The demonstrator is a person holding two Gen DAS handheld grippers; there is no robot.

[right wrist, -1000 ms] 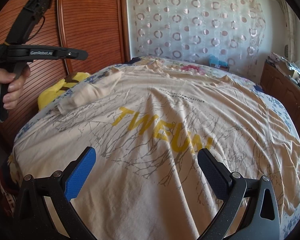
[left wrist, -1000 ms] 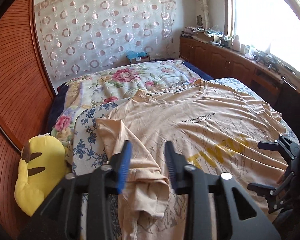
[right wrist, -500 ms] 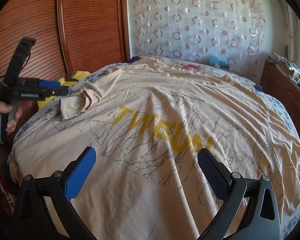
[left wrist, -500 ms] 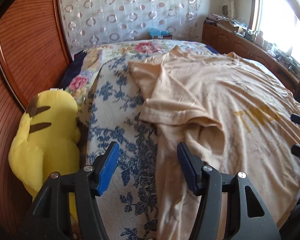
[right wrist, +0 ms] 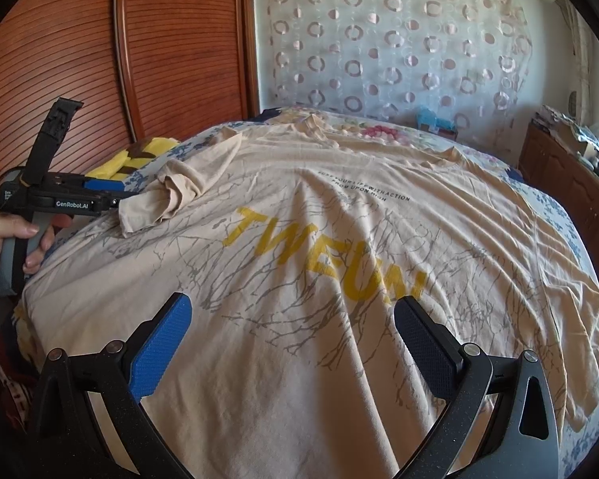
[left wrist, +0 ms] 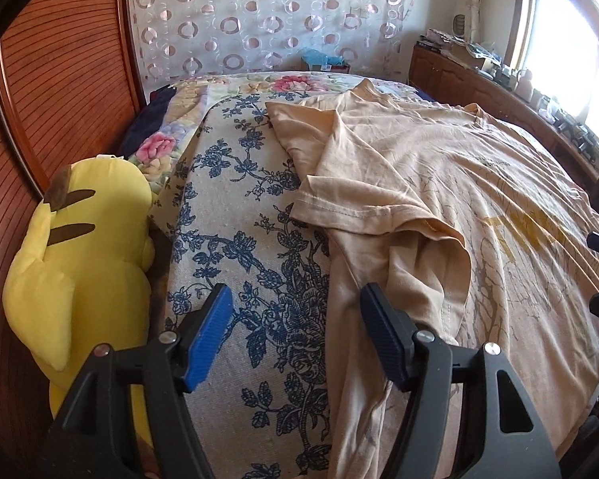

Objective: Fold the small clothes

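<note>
A beige T-shirt [left wrist: 439, 183] [right wrist: 339, 239] with yellow lettering and a grey branch print lies spread face up on the bed. Its left sleeve [left wrist: 379, 207] [right wrist: 171, 195] is turned inward and lies crumpled on the chest. My left gripper [left wrist: 295, 299] [right wrist: 118, 195] hangs low over the shirt's left side edge. Its jaws are opening, and the cloth edge and bare sheet lie between them untouched. My right gripper [right wrist: 291, 307] stands open above the shirt's lower front, holding nothing. A hand [right wrist: 4, 235] holds the left gripper's handle.
A yellow plush toy [left wrist: 80, 247] [right wrist: 139, 151] sits between the bed's left side and the ribbed wooden door [left wrist: 60, 80]. A blue-floral sheet [left wrist: 239, 219] covers the bed, with a flowered quilt [left wrist: 259, 84] at the far end. Wooden cabinets [left wrist: 459, 76] line the right wall.
My left gripper came down and swung left, from over the folded sleeve to the shirt's side edge, with its jaws widening. The sleeve now lies more bunched. The right gripper kept still.
</note>
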